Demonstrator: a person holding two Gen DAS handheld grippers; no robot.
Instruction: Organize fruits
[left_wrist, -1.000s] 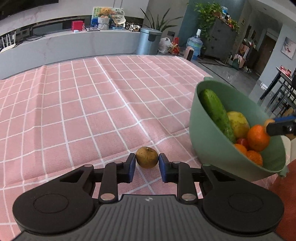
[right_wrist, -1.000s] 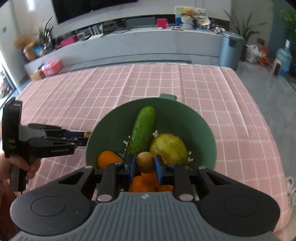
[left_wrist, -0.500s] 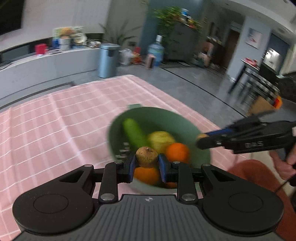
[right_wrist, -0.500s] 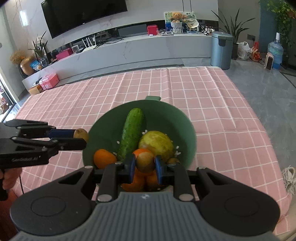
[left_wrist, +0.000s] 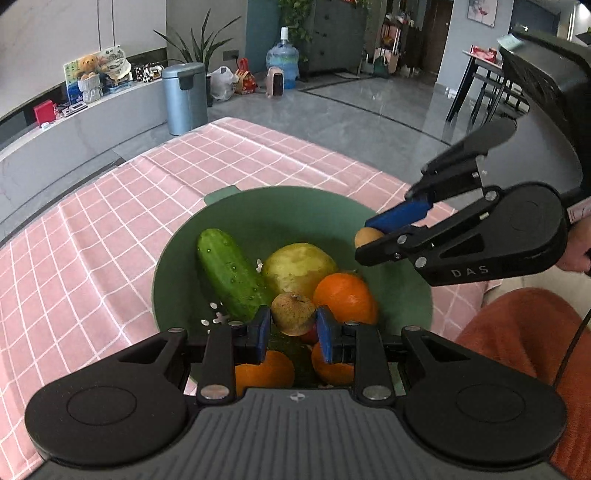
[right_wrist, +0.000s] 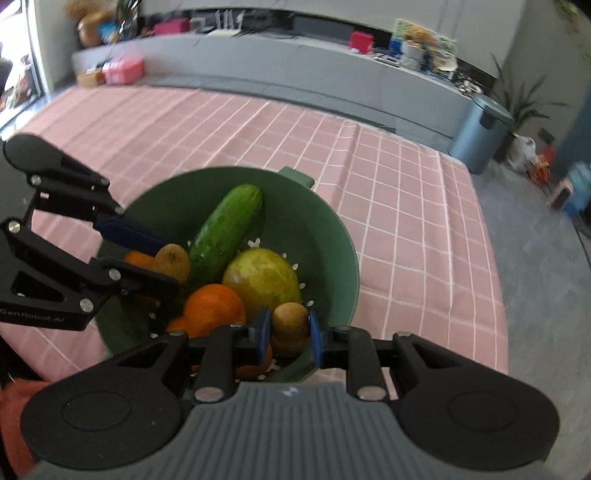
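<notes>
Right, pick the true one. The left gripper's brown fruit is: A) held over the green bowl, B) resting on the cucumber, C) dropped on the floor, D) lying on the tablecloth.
A: the left gripper is shut on the brown fruit, which hangs above the oranges inside the green bowl, off the tablecloth.

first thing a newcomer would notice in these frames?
The green bowl on the pink checked tablecloth, piled with a cucumber, a yellow-green fruit and oranges. Then the left gripper and right gripper, each shut on a small brown fruit above the bowl.
</notes>
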